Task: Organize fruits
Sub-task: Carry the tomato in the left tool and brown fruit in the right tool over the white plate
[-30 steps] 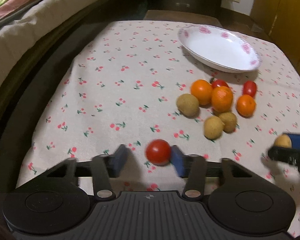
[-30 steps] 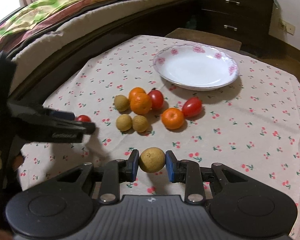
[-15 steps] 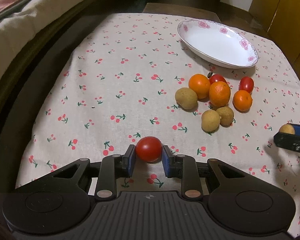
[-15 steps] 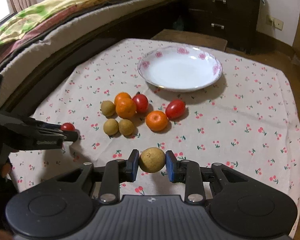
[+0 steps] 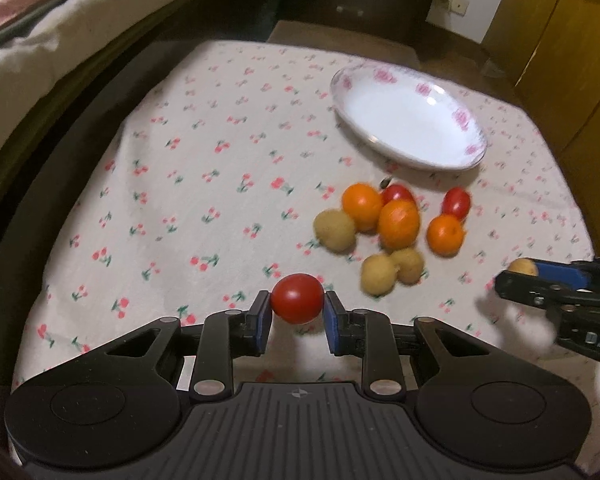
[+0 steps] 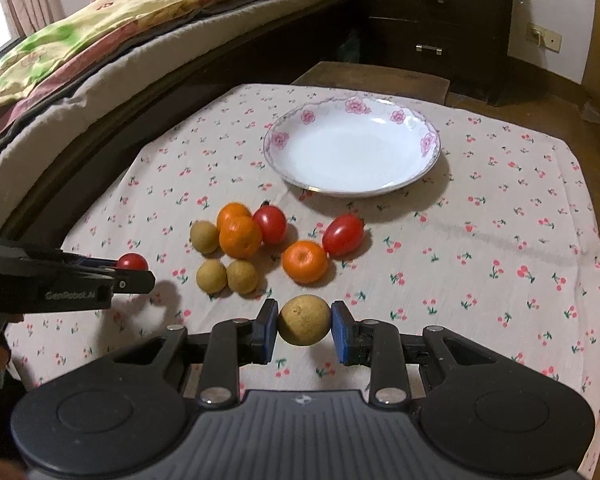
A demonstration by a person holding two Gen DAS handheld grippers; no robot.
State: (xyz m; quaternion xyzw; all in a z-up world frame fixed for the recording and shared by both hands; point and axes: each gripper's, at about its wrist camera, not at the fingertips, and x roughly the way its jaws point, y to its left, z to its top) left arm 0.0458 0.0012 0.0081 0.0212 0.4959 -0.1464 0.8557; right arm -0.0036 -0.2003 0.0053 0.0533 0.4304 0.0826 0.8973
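Observation:
My left gripper [image 5: 297, 310] is shut on a red cherry tomato [image 5: 297, 298] and holds it above the cloth; it also shows in the right wrist view [image 6: 134, 270]. My right gripper [image 6: 304, 322] is shut on a tan longan [image 6: 304, 320], raised above the cloth; it shows at the right of the left wrist view [image 5: 522, 274]. A white flowered plate [image 6: 352, 156] stands empty at the back. In front of it lies a cluster of oranges [image 6: 240, 236], tomatoes [image 6: 342, 234] and longans [image 6: 242, 276].
The small table has a cherry-print cloth [image 6: 500, 240]. A bed [image 6: 100, 52] runs along the left. A dark dresser [image 6: 432, 20] stands behind, and a wooden cabinet [image 5: 572, 40] is at the right.
My left gripper closed on the cherry tomato and lifted it off the cloth. My right gripper kept its longan and rose a little.

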